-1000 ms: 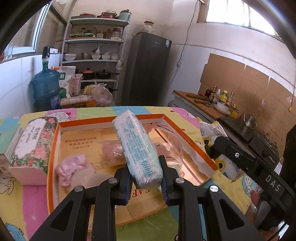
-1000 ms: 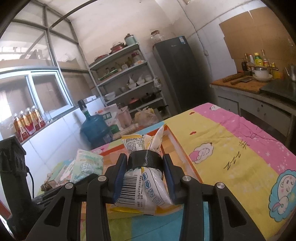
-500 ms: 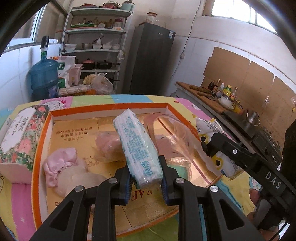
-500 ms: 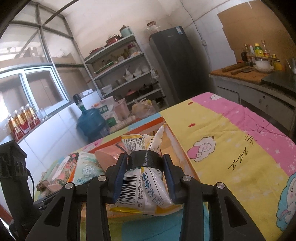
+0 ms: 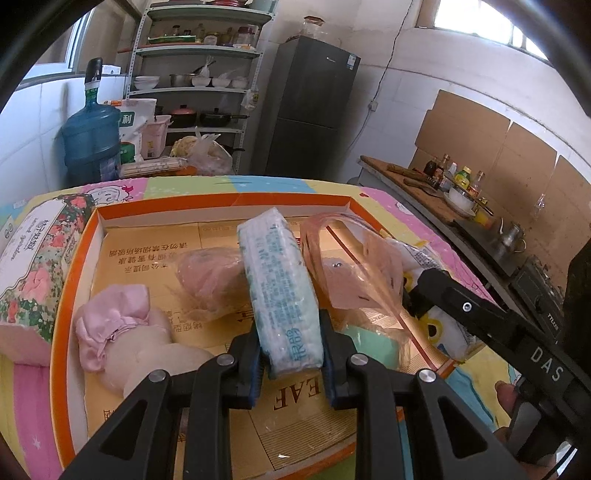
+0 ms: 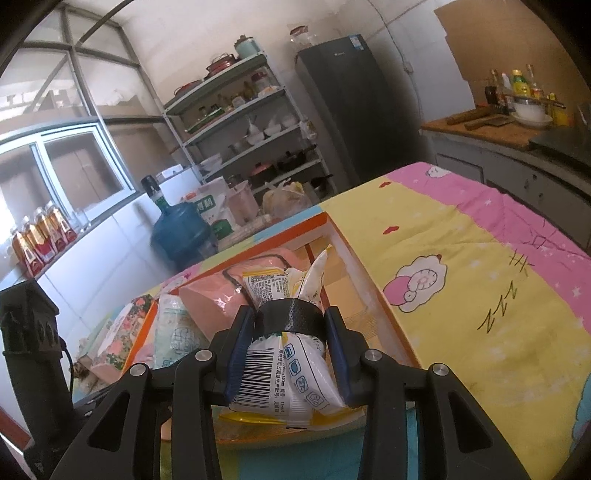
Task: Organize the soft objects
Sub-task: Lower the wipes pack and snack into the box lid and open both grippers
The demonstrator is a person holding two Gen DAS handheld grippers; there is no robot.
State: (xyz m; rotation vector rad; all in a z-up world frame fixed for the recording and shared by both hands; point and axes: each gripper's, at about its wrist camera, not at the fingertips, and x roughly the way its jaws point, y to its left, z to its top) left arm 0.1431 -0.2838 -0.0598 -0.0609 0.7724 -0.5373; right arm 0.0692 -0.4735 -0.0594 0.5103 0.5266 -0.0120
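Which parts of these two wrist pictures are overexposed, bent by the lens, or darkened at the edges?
Left wrist view: the upper-right window is blown out, the shelf uprights lean, and the corners go black. Right wrist view: the left window glares white, its frame curves, and the fridge tilts; both held packs look sharp.

Black angular fingers with blue pads; silver screws; white "DAS" lettering.

left gripper | clamps tissue pack | over orange tray
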